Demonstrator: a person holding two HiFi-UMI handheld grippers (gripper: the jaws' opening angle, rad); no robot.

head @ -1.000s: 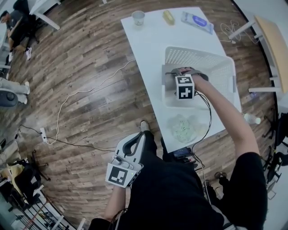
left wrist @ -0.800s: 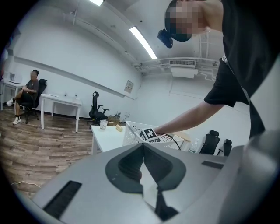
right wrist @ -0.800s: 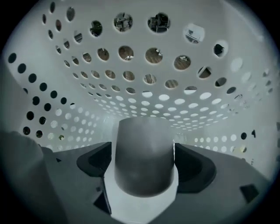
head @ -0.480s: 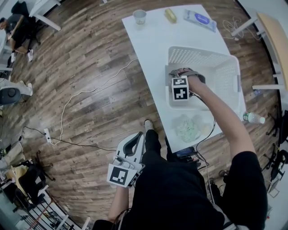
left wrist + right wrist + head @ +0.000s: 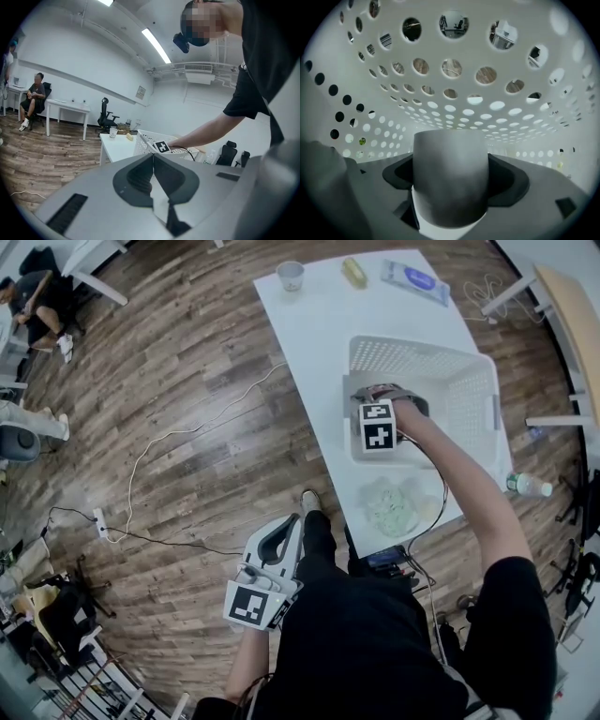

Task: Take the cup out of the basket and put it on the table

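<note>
A white perforated basket [image 5: 469, 381] stands on the white table [image 5: 323, 334]. My right gripper [image 5: 361, 395] reaches down into it by its near-left wall, the marker cube on top. In the right gripper view the right gripper [image 5: 452, 177] is shut on a plain grey cup [image 5: 450, 157], upright between the dark pads [image 5: 512, 177], with the basket's holed wall [image 5: 454, 70] close ahead. The cup is hidden under the hand in the head view. My left gripper [image 5: 278, 542] hangs low beside the person's leg, away from the table; its jaws [image 5: 153, 174] are shut on nothing.
On the table's far end stand a paper cup [image 5: 290, 276], a yellow object [image 5: 352, 273] and a blue packet [image 5: 412, 279]. A crumpled green-white bag [image 5: 387, 507] lies on the near end. A cable [image 5: 169, 456] runs over the wooden floor.
The head view shifted slightly a second ago. My right gripper has stayed inside the basket, hardly moving. The left gripper has not moved.
</note>
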